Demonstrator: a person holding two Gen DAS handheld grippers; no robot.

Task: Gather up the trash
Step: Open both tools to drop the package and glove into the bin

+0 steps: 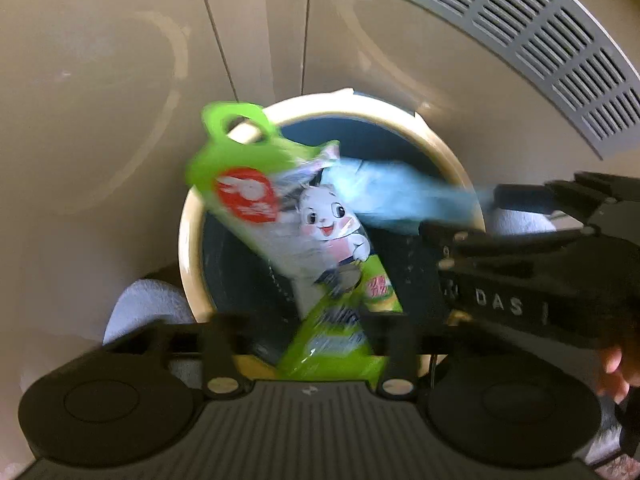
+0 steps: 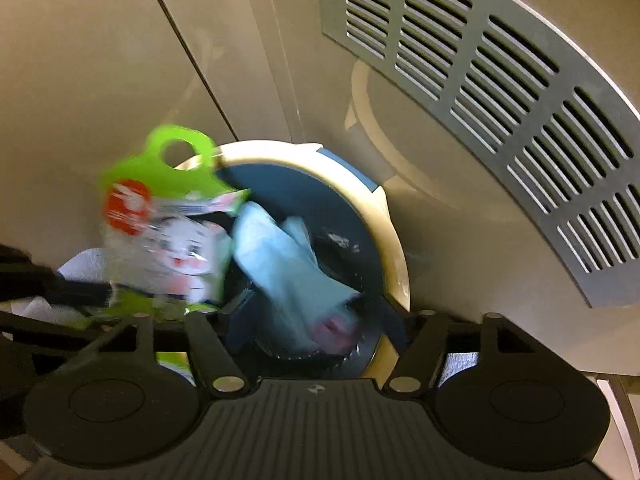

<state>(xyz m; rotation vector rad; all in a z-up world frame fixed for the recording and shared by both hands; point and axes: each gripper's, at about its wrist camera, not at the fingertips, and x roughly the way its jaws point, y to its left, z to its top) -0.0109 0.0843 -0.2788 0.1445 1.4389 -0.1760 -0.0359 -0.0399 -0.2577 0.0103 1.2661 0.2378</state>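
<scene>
With the left gripper [image 1: 298,344] and the right gripper [image 2: 316,344] both spread wide and holding nothing, the green snack bag [image 1: 288,236] and pale blue wrapper [image 2: 288,264] hang over the round bin [image 1: 192,264], where the bag's handle end overhanging the rim may catch and tip it out

Matte black ribbed claw [image 1: 304,332] bodies (one embossed "DAS").

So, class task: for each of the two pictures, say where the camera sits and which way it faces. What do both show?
Left wrist: sits on the left tongs, facing down into the bin; right tongs and fingertips show.
Right wrist: sits on the right tongs, facing steeply down at the bin.
Shared: bin, green packet, blue wrapper, vent grille.
</scene>
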